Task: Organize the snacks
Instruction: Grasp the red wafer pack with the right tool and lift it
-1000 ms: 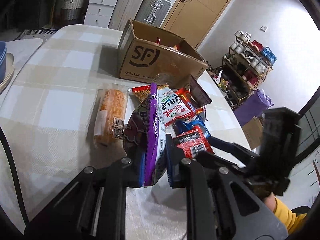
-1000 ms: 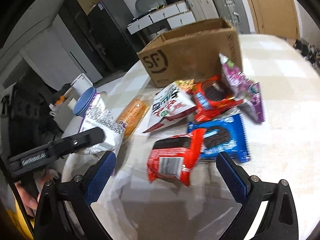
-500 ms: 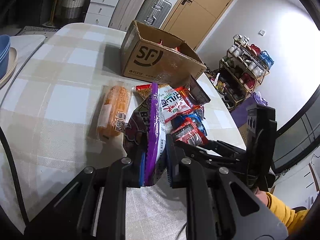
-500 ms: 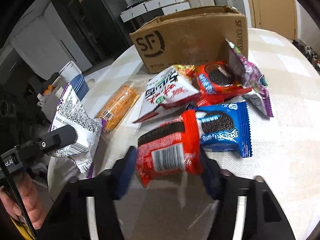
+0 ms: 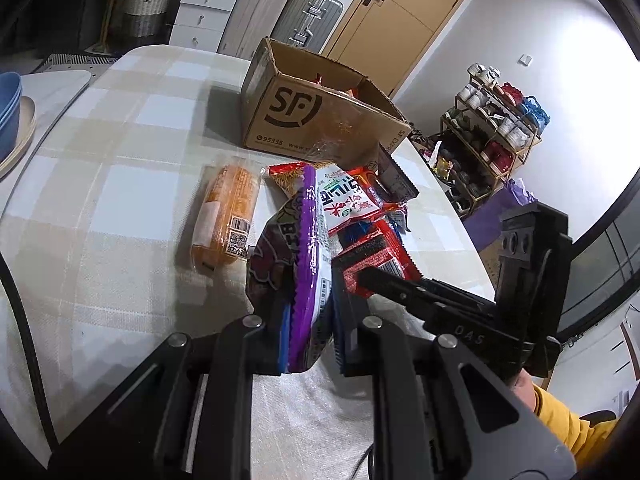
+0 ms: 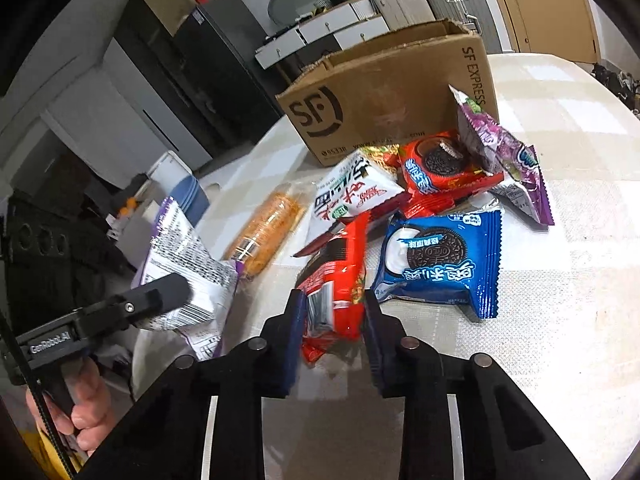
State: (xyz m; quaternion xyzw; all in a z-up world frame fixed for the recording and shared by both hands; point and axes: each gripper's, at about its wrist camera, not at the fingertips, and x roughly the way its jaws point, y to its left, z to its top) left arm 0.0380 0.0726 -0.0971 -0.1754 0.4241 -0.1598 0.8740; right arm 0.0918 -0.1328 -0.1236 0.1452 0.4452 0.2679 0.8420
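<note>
My left gripper (image 5: 310, 320) is shut on a purple snack bag (image 5: 304, 256) and holds it above the table; the bag's silver back also shows in the right wrist view (image 6: 184, 280). My right gripper (image 6: 332, 320) is shut on a red snack packet (image 6: 336, 280), lifted just off the table; it shows in the left wrist view (image 5: 372, 256) too. An open SF cardboard box (image 6: 392, 104) stands behind a pile of snacks: a blue Oreo pack (image 6: 440, 264), a red Oreo pack (image 6: 440, 168), a white-and-red bag (image 6: 356, 196), a purple candy bag (image 6: 500, 156) and an orange cracker sleeve (image 6: 268, 232).
The table has a beige checked cloth (image 5: 100, 200). Blue bowls (image 5: 8, 104) sit on a side surface at the left. A shoe rack (image 5: 492, 136) stands past the table's right edge. Drawers and suitcases (image 5: 280, 8) stand behind the box.
My right gripper moved in over the red packet, closed on it and lifted it. My left gripper kept hold of the purple bag and stayed roughly in place.
</note>
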